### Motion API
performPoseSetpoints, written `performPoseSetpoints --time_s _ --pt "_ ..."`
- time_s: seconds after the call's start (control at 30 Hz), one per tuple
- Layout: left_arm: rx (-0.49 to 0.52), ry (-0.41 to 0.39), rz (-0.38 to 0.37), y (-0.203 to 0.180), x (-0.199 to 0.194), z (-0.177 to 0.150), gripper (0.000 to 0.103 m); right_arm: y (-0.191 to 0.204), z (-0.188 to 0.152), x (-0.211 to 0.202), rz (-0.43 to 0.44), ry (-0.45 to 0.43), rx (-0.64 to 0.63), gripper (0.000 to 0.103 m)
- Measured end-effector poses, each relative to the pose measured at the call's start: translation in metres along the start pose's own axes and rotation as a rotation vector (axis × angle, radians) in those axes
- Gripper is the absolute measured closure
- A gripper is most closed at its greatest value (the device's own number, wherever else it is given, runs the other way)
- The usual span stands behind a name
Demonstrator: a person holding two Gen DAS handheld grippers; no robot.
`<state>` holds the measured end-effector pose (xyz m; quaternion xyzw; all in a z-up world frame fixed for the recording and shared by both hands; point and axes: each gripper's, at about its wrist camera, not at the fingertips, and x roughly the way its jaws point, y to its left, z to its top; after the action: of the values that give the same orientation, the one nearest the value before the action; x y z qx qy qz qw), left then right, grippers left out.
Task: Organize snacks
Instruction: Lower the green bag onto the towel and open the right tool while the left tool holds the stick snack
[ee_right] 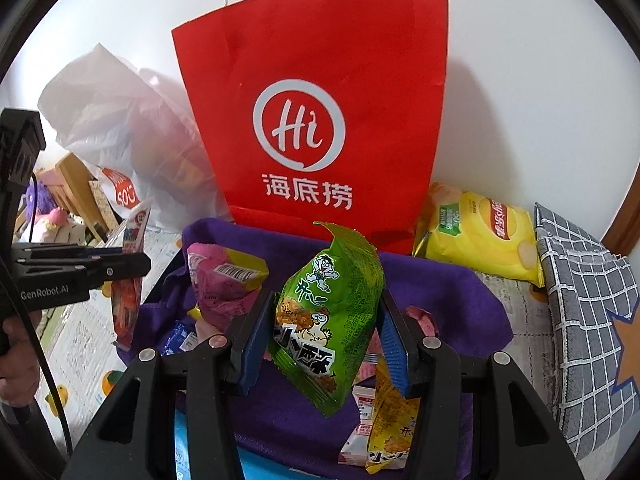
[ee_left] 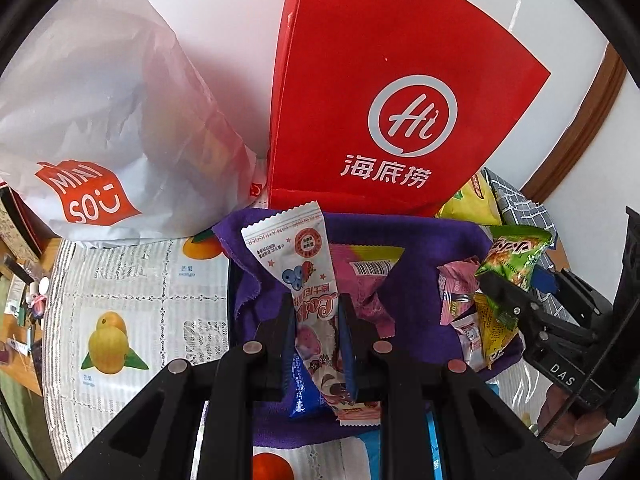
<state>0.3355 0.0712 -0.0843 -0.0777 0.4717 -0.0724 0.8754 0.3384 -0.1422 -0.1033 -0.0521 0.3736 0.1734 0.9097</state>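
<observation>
While both hands hover over the purple cloth point(ee_right: 452, 300), each already carries one snack. Left fingers point(ee_left: 317, 334): closed tight on a slim white-and-pink wrapper point(ee_left: 296, 256), whose long axis runs straight ahead along the fingers, its sealed end pointing at the red paper bag point(ee_left: 384, 80). Right fingers point(ee_right: 323, 334): clamped on the sides of a green snack packet point(ee_right: 330, 312), held upright with its crimped top toward the same bag. Beneath them, loose on the cloth: a pink packet point(ee_right: 224, 280), a yellow packet point(ee_right: 394, 436) and small sachets. Beyond the cloth's far edge stands the red paper bag, upright against the wall, its mouth above both held snacks and its contents hidden. A white plastic bag point(ee_left: 104, 120) slumps to its left, nearer the left hand; a yellow chip bag point(ee_right: 480, 232) lies on the bench to its right. Either snack would probably have to rise before clearing the red bag's rim.
</observation>
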Motion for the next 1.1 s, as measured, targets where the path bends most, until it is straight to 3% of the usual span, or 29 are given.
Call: performPoseSetpoints --time_s 0.73,1.1 --pt "0.007 -0.002 0.009 -0.002 0.002 -0.002 0.084 0.001 0.001 -0.002 -0.005 0.001 -0.024 0.052" --pt "-0.015 0.007 0.022 0.006 0.004 -0.003 0.084 0.021 -0.007 0.02 0.039 0.073 -0.074 0.052"
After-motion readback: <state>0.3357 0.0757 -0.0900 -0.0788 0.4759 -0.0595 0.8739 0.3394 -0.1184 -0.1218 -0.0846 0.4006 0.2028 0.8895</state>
